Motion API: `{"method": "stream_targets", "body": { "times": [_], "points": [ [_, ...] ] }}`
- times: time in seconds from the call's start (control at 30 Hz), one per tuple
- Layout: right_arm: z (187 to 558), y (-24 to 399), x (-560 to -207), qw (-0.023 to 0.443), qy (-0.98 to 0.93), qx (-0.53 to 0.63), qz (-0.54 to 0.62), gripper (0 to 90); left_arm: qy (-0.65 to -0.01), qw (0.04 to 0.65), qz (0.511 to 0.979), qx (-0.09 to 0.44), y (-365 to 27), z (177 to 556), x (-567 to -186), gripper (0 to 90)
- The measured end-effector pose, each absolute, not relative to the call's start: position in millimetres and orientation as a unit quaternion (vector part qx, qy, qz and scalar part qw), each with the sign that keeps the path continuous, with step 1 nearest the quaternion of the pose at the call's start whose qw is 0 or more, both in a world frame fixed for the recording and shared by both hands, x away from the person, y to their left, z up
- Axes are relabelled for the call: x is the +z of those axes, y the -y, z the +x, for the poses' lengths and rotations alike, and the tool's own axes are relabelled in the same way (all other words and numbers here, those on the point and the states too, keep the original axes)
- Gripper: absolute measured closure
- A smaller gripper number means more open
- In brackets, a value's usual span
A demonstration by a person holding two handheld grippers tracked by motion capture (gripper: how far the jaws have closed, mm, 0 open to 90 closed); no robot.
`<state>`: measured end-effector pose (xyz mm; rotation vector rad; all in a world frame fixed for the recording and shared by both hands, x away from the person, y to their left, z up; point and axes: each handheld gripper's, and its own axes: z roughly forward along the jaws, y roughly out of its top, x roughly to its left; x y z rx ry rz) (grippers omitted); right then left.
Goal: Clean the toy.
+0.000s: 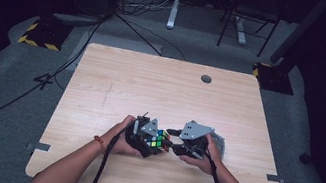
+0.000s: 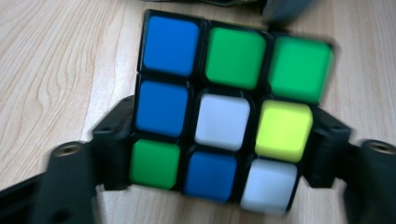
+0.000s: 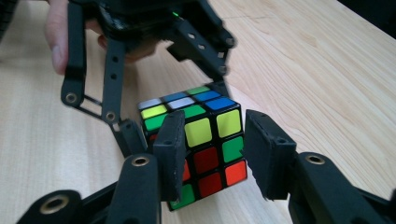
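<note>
A scrambled Rubik's cube (image 1: 158, 140) (image 2: 224, 112) (image 3: 201, 135) is held just above the wooden table near its front edge. My left gripper (image 1: 153, 143) (image 2: 222, 140) is shut on it, one black jaw pressing each side of the blue, green and white face. In the right gripper view its black fingers (image 3: 112, 70) reach down to the cube from the top left. My right gripper (image 1: 173, 145) (image 3: 219, 154) faces the cube's yellow and red face. Its pads stand close on either side of that face, the left pad overlapping it, and a thin gap shows at the right pad.
The light wood table (image 1: 152, 84) has a round cable hole (image 1: 206, 79) at the back. A grey crumpled object (image 1: 219, 146) lies just behind the right hand. Beyond the table, cables, desk legs and two yellow-striped stand bases (image 1: 41, 35) sit on the grey floor.
</note>
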<state>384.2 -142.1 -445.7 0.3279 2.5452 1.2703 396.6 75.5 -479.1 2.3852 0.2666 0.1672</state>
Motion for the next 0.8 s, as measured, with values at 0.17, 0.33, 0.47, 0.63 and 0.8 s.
{"method": "stream_targets", "body": {
  "times": [0.17,0.33,0.47,0.63,0.8],
  "points": [
    [389.1,149.9,-452.0,0.126,-0.881,0.437,0.132,60.0,-0.096,0.365,0.924,0.066,-75.9,394.8,-477.2,32.7],
    [388.5,151.8,-452.1,0.128,-0.882,0.434,0.131,57.4,-0.095,0.373,0.921,0.059,-76.5,394.8,-477.5,33.4],
    [388.1,155.6,-459.6,0.136,-0.895,0.406,0.123,55.8,-0.096,0.382,0.917,0.059,-78.3,393.9,-476.0,33.6],
    [393.1,162.7,-469.3,0.132,-0.907,0.376,0.136,54.5,-0.092,0.398,0.911,0.063,-79.6,390.3,-471.8,33.7],
    [395.4,162.7,-474.4,0.126,-0.916,0.356,0.137,53.8,-0.09,0.415,0.903,0.06,-81.2,387.3,-468.3,33.7]
  ]
}}
